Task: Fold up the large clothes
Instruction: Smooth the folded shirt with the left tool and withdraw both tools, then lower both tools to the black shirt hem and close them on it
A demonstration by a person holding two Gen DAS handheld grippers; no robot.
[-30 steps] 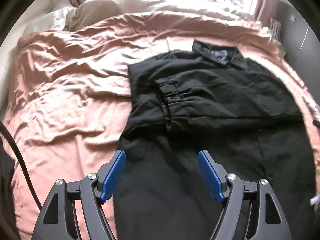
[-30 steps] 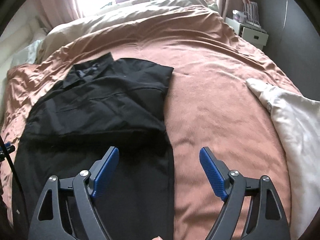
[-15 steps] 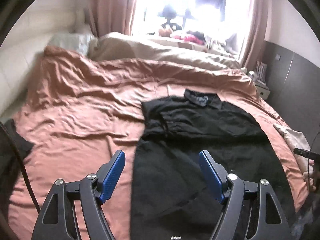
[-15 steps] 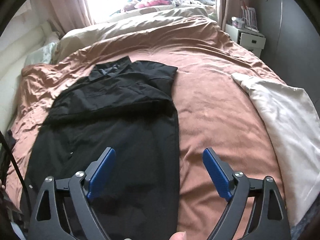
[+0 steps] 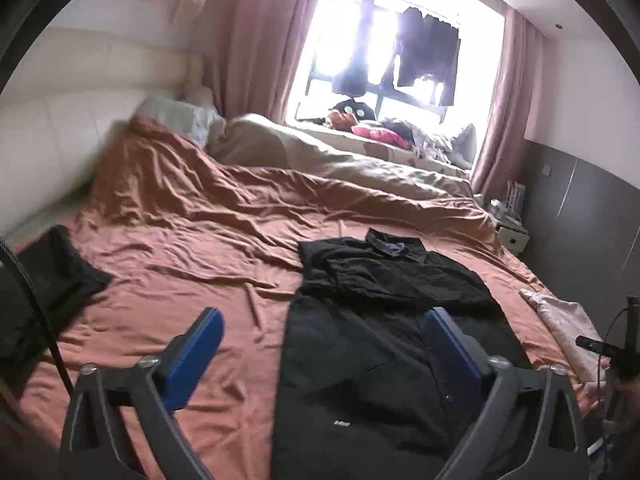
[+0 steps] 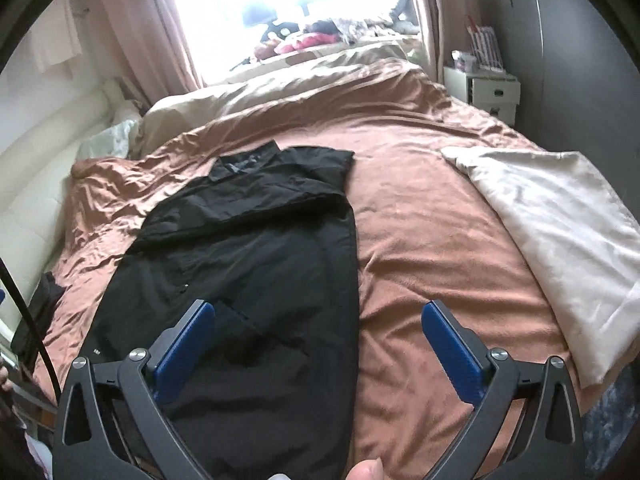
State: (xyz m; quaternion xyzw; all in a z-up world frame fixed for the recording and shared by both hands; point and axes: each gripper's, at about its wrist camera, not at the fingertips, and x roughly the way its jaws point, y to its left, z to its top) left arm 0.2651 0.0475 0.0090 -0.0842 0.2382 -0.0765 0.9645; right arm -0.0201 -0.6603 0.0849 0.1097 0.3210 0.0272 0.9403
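Note:
A large black jacket (image 5: 384, 344) lies flat on the rust-brown bedspread (image 5: 192, 248), collar at the far end and both sleeves folded in across the chest. In the right wrist view the same jacket (image 6: 248, 264) stretches from the collar down to the near edge of the bed. My left gripper (image 5: 320, 340) hovers above the jacket's lower left part, its jaws opening wide with nothing between them. My right gripper (image 6: 318, 336) hangs over the jacket's lower right edge, its jaws also opening and holding nothing.
A cream pillowcase (image 6: 560, 236) lies at the bed's right side. Another dark garment (image 5: 44, 300) sits at the left edge. A beige duvet (image 5: 320, 160) and a cluttered window sill lie beyond. A white nightstand (image 6: 484, 88) stands at the far right. A fingertip (image 6: 366, 470) shows at the bottom.
Both grippers have drawn back and up from the jacket toward its hem end, so much more of the bed and room shows. Their jaws stand wider than before.

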